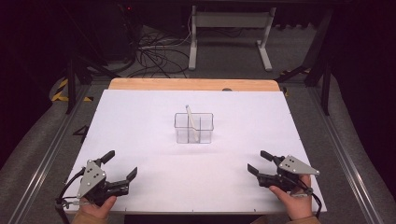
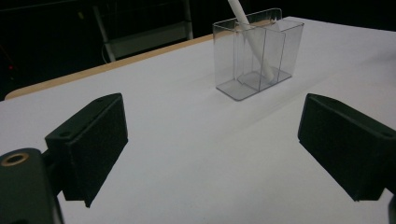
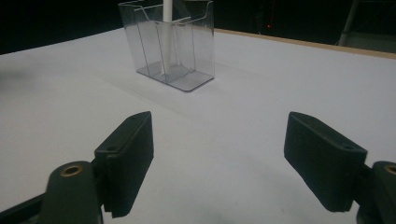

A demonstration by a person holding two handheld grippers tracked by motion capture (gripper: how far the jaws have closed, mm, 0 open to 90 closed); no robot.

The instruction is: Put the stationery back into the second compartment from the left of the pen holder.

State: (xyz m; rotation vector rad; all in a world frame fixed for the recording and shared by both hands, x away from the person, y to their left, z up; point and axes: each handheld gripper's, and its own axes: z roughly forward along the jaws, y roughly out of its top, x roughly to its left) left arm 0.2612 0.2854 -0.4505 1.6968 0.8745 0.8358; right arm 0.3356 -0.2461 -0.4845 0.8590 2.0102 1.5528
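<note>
Two hand-held grippers sit low at the bench's (image 1: pixel 140 140) near edge: left hand-held gripper (image 1: pixel 122 164) by the left corner, right hand-held gripper (image 1: pixel 259 162) by the right, both jaws spread wide, empty. Mid-bench, a clear divided holder (image 1: pixel 194 128) has a white stick (image 1: pixel 191 122) leaning inside.

White stick's (image 3: pixel 166 37) top cropped

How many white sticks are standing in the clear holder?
1. A single white stick leans in the clear holder at the middle of the white table, its top tilted toward the far left. The walls are transparent, so nothing else seems hidden inside.
</note>
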